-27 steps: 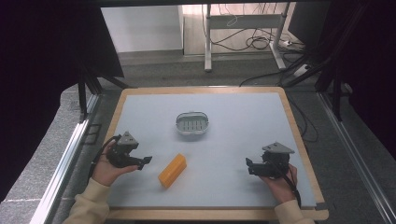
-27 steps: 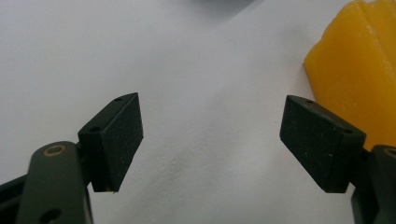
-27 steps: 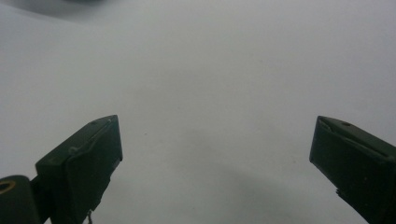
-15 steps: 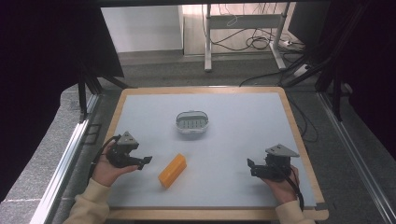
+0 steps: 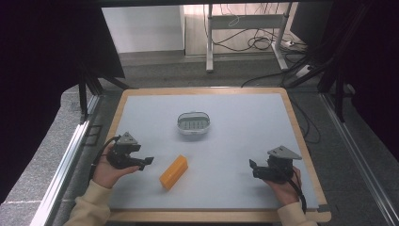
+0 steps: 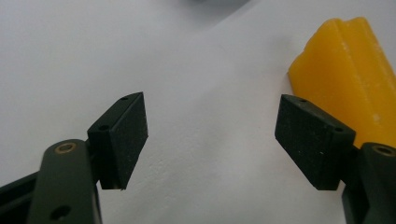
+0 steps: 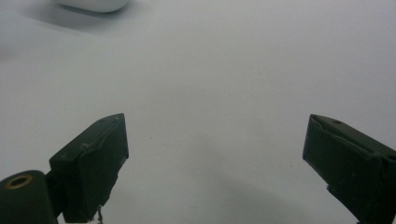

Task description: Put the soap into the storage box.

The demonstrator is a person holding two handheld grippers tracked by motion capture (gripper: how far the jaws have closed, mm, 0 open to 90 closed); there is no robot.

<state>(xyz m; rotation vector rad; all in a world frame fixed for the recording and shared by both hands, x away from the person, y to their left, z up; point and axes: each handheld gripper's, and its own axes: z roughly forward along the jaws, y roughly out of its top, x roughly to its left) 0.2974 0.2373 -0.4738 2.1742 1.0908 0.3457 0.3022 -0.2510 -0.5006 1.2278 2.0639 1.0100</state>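
- Grey table (image 5: 244, 141) with a wooden rim fills the room's middle, dark frames around it and cables on the floor behind.
- White slotted dish (image 5: 193, 123) sits mid-table.
- Yellow block (image 5: 173, 172) lies near the front edge, just beside the left gripper (image 5: 147, 161).
- Left gripper's jaws are spread wide and hold nothing; the block (image 6: 348, 79) lies beyond one jaw, outside the gap.
- Right gripper (image 5: 251, 165) is spread too, empty, well apart from the block.
- Step, as I judge: approach. Next, swing the left jaws around the block and close.

Lab: framed work table (image 5: 301, 136), aluminium rails (image 5: 66, 165), floor cables (image 5: 256, 43), dark curtains (image 5: 42, 61).
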